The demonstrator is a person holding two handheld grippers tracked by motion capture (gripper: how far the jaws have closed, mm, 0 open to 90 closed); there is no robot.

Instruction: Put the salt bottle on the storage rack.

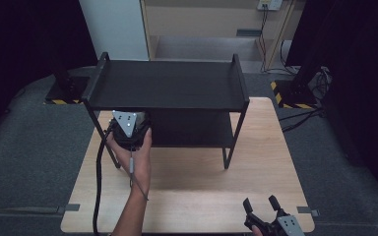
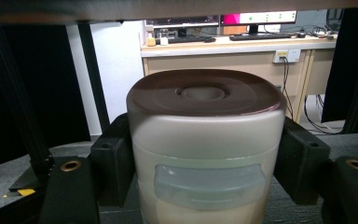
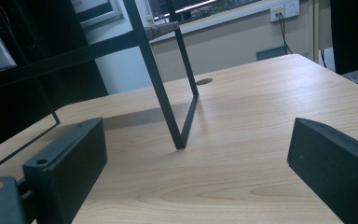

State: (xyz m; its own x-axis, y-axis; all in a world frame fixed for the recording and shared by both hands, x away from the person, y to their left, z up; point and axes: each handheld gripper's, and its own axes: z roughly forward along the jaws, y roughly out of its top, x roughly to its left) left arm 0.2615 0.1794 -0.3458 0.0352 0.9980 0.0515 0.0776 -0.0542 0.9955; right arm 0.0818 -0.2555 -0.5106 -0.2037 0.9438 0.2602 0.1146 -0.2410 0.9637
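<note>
A cream jar with a dark brown lid (image 2: 205,144) stands upright between the two black jaws of my left gripper (image 2: 205,163), whose pads press on its sides. In the high view the left gripper (image 1: 127,129) is held by a hand at the left front of the black two-tier rack (image 1: 167,86), reaching in under the top shelf above the lower shelf; the jar itself is hidden there. My right gripper (image 1: 262,204) rests low at the table's front right corner, jaws wide apart with nothing between them. Its own view shows its gripper (image 3: 196,158) over bare wood, facing a rack leg (image 3: 161,88).
The light wooden table (image 1: 197,182) stands on grey floor mats. The rack's thin legs (image 1: 228,152) come down mid-table. A black cable (image 1: 97,187) trails from the left gripper off the front edge. Desks, monitors and wall sockets lie beyond the table.
</note>
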